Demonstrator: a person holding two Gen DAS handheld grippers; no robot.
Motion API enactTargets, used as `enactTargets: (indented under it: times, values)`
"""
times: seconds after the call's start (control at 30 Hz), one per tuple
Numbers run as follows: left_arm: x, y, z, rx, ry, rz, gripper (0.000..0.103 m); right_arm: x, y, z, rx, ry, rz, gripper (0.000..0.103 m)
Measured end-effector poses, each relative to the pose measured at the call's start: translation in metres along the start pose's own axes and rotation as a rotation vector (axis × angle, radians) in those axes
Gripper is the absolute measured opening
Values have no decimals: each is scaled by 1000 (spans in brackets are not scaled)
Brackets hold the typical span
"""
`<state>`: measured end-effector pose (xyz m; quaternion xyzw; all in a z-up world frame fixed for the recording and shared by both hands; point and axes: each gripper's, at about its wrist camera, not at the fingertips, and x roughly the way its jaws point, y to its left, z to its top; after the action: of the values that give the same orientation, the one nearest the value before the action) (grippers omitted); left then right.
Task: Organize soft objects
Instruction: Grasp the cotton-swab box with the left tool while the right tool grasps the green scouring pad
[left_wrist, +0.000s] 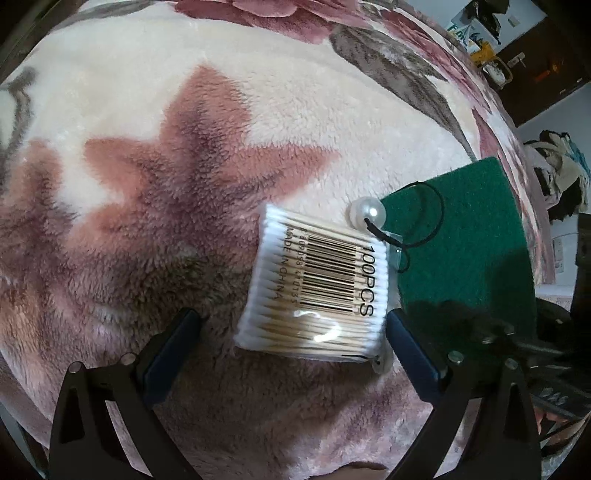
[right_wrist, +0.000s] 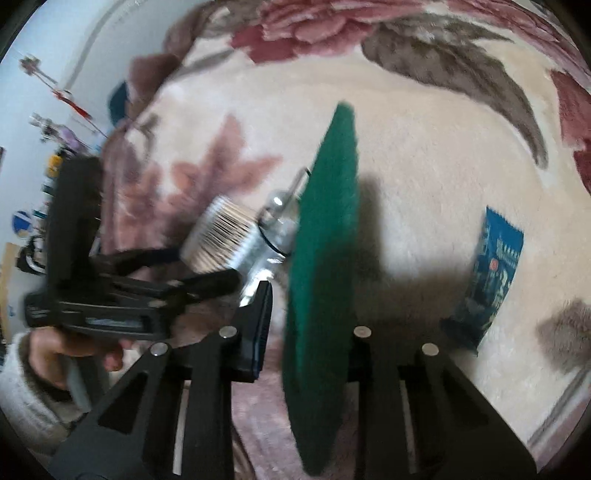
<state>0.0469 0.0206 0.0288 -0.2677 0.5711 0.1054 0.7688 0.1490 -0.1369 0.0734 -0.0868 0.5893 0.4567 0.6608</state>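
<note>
A clear pack of cotton swabs (left_wrist: 317, 284) with a barcode lies on the floral fleece blanket (left_wrist: 147, 155), between the open fingers of my left gripper (left_wrist: 291, 325). A pearl hair tie (left_wrist: 367, 211) with a black elastic loop lies at the pack's far corner, partly on a green scouring pad (left_wrist: 469, 251). In the right wrist view the green pad (right_wrist: 325, 236) stands on edge between the fingers of my right gripper (right_wrist: 306, 314), one finger hidden behind it; it looks held. The swab pack (right_wrist: 218, 236) and left gripper (right_wrist: 110, 291) show to the left.
A blue patterned sachet (right_wrist: 491, 269) lies on the blanket to the right of the pad. The blanket's edge and room clutter (left_wrist: 491, 48) lie at the far right in the left wrist view. A wall with hanging items (right_wrist: 48, 96) is at the left.
</note>
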Motion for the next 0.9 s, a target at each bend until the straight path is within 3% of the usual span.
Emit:
enactTargets:
  times: [0.07, 0.2, 0.27, 0.37, 0.9]
  values:
    - [3, -4, 2, 8, 6, 10, 101, 12, 0, -3, 16, 31, -35, 15]
    - [8, -10, 7, 27, 8, 41, 100, 18, 0, -11, 49, 31, -79, 13]
    - [8, -12, 8, 35, 10, 57, 86, 11, 1, -12, 68, 12, -92, 13]
    - [1, -15, 7, 67, -16, 72, 76, -6, -4, -18, 120, -9, -129, 12]
    - [-49, -12, -17, 58, -84, 79, 75, -46, 0, -54, 180, -93, -95, 12]
